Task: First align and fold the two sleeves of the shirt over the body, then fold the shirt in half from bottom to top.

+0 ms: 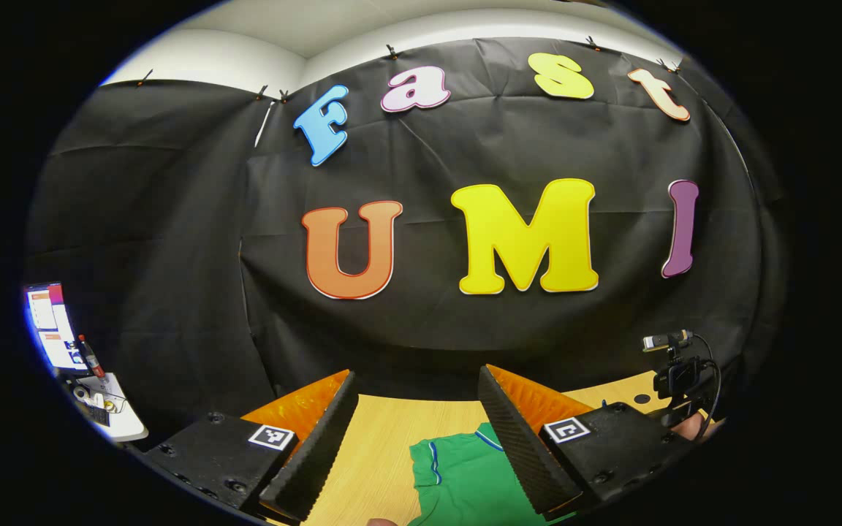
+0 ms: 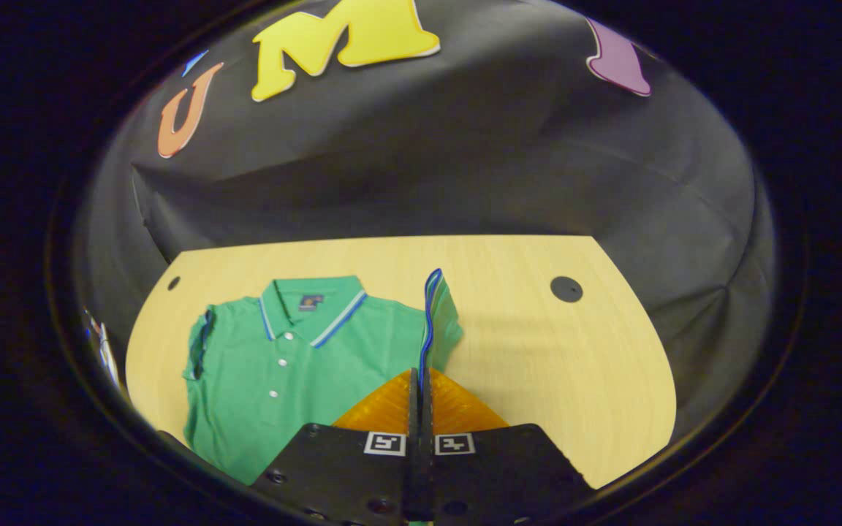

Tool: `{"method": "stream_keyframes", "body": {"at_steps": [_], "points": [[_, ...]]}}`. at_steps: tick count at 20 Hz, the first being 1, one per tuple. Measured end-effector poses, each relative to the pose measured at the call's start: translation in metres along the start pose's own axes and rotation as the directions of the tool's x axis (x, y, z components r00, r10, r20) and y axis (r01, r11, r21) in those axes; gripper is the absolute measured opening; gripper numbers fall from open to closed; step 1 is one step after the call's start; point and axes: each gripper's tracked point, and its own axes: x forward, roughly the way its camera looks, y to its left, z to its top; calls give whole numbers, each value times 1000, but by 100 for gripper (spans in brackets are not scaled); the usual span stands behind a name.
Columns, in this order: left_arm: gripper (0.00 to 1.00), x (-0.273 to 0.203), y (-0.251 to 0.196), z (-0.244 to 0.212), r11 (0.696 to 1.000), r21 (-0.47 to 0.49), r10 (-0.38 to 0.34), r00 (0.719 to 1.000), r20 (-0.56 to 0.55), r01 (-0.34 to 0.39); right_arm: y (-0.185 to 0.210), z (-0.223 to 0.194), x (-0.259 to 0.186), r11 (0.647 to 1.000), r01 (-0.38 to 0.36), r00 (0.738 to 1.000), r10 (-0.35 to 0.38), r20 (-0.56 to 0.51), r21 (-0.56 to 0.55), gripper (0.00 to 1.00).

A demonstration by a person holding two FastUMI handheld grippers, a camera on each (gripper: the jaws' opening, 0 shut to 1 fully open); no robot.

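Note:
A green polo shirt (image 2: 282, 365) with blue-and-white trim lies face up on the wooden table (image 2: 538, 351), collar toward the far wall. My right gripper (image 2: 419, 376) is shut on the shirt's right sleeve (image 2: 437, 314), whose blue-edged cuff stands up above the fingertips. The other sleeve (image 2: 198, 343) lies at the shirt's left side. In the left gripper view my left gripper (image 1: 417, 431) is open above the table, and a part of the green shirt (image 1: 465, 475) shows between and below its fingers.
A small camera on a stand (image 1: 677, 372) sits at the table's right in the left gripper view. A lit screen (image 1: 52, 329) and a white shelf with small items (image 1: 107, 409) are at the far left. A round black hole (image 2: 566, 289) marks the tabletop.

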Motion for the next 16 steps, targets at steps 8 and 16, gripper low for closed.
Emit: {"method": "stream_keyframes", "body": {"at_steps": [8, 16], "points": [[100, -22, 42, -1, 997, 19, 75, 997, -14, -75, 126, -5, 13, 988, -120, 993, 119, -18, -100, 0], [100, -24, 59, -9, 998, -4, 66, 997, -39, -66, 157, 12, -55, 981, -131, 979, 150, 135, -143, 98]]}}
